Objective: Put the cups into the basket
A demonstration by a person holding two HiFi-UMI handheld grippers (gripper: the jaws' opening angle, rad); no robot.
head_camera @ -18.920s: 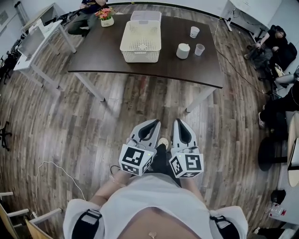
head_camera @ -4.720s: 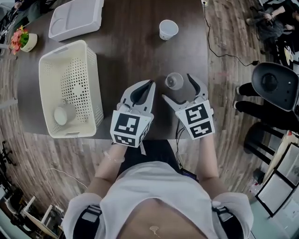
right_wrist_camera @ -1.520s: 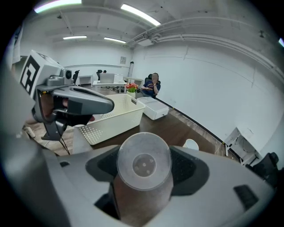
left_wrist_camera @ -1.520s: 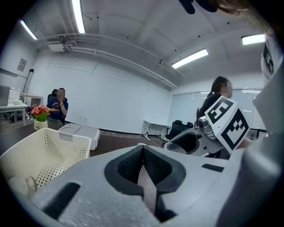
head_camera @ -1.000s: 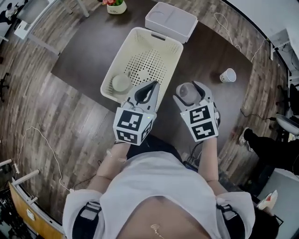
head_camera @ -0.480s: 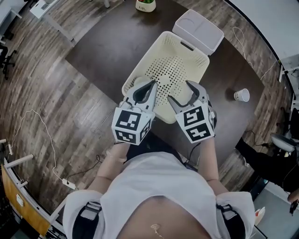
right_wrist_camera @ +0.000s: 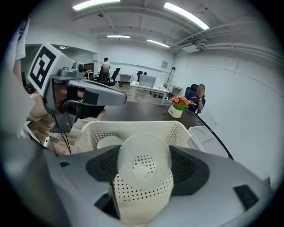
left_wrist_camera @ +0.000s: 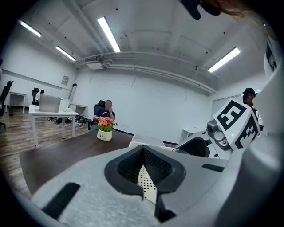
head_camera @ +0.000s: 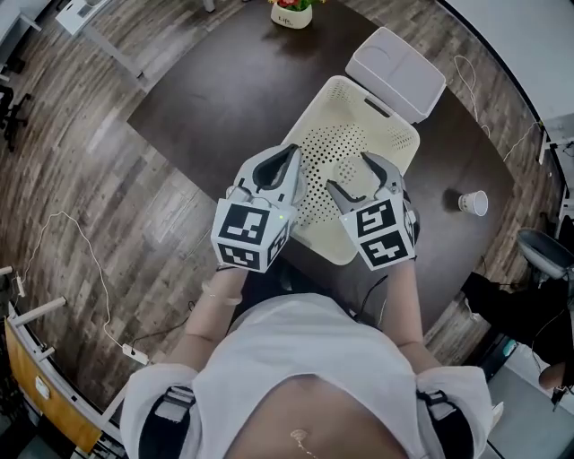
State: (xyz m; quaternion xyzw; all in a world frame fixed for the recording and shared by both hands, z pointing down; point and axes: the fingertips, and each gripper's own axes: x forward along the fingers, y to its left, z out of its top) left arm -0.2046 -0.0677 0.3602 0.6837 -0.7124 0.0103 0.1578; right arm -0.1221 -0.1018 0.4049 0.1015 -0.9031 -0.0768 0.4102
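Right gripper (head_camera: 347, 170): clamped on a clear cup (right_wrist_camera: 144, 166), pads against both sides, jaws wide to fit it. Held with open mouth toward the camera, base pointing away, seen in right gripper view. Hanging over the near half of the basket (head_camera: 395, 121), not touching its floor as far as visible.

Left gripper (head_camera: 289, 152): pressed together at the tips, nothing pinched. Perforated basket wall visible through the gap behind the tips. Positioned just left of the right gripper, over the basket's near left rim.

Basket: cream, perforated, on dark brown table (head_camera: 206, 90), angled to the table edge. Already inside, at the left corner in right gripper view: white cup (right_wrist_camera: 108, 142), lying down. Hidden under the left gripper in head view.

Still out on the table, well right of the basket: paper cup (head_camera: 473, 203), tipped on its side.

Touching or just beyond the basket's far end: white lidded box (head_camera: 395, 61). At the far table edge: flower pot (head_camera: 291, 13) with pink and orange flowers. Behind the pot in left gripper view: seated person (left_wrist_camera: 106, 111). Wood-plank floor (head_camera: 108, 197) around the table, white cable trailing at left.
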